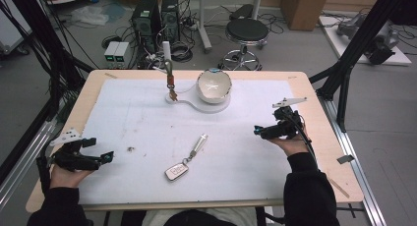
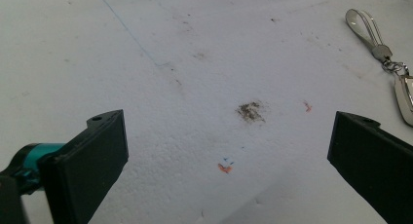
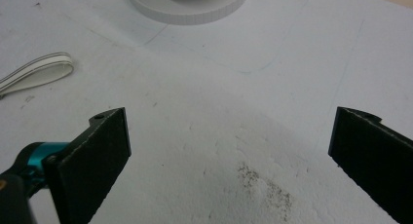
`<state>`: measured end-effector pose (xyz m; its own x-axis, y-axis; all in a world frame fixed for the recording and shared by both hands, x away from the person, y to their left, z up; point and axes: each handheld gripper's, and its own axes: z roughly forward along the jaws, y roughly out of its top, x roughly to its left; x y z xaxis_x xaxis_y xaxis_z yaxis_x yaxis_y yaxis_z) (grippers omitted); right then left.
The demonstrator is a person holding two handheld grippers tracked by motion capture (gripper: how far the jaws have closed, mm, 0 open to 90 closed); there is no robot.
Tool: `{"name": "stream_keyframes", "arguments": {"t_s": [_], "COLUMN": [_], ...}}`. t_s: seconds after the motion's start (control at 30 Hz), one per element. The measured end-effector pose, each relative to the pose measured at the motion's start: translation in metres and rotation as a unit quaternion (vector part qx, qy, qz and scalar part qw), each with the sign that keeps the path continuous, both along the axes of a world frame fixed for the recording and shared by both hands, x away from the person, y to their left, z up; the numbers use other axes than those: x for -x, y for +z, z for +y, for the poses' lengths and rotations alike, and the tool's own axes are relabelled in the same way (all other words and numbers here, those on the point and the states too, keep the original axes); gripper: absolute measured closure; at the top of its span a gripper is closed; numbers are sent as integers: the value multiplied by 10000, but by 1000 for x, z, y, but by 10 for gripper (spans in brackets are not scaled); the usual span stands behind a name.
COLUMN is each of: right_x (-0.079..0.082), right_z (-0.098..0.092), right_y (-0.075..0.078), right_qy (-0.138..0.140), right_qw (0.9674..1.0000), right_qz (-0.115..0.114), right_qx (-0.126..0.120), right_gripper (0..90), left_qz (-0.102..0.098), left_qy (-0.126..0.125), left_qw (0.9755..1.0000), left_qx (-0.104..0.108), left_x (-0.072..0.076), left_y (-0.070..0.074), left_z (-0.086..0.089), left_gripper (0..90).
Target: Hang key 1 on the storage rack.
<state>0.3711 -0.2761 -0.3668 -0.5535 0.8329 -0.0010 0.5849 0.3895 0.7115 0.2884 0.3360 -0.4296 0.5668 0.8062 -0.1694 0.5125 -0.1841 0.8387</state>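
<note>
A key fob on a ring with a pale strap (image 1: 187,159) lies on the white mat near the front middle. Its strap loop (image 2: 363,25) appears at the upper right of the left gripper view and the loop's end (image 3: 39,70) at the left of the right gripper view. My left gripper (image 1: 101,157) rests at the front left, jaws wide apart with nothing between them (image 2: 229,151). My right gripper (image 1: 263,131) is held at the right, also open over bare mat (image 3: 229,151). A white bowl (image 1: 214,84) sits on a round stand (image 1: 212,106) at the back.
A small hook post (image 1: 169,81) with a hanging tag stands left of the bowl on the stand's arm. A dark smudge (image 2: 251,111) marks the mat. The wooden table edge (image 1: 314,103) surrounds the mat. A stool (image 1: 246,32) and computer cases stand beyond the table.
</note>
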Motion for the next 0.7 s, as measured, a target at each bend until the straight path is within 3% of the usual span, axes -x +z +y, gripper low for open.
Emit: {"name": "stream_keyframes", "arguments": {"t_s": [0.37, 0.7], "right_x": [15, 25], "right_z": [-17, -25], "right_y": [-17, -28], "right_qy": [-61, -82], "right_qw": [9998, 9997], "right_qz": [51, 32], "right_qx": [-205, -241], "right_gripper": [6, 6], "left_qz": [11, 13], "left_qy": [20, 42], "left_qw": [10000, 10000], "left_qx": [-19, -23], "left_x": [0, 0], "left_y": [0, 0], "left_z": [0, 0], "left_gripper": [17, 17]}}
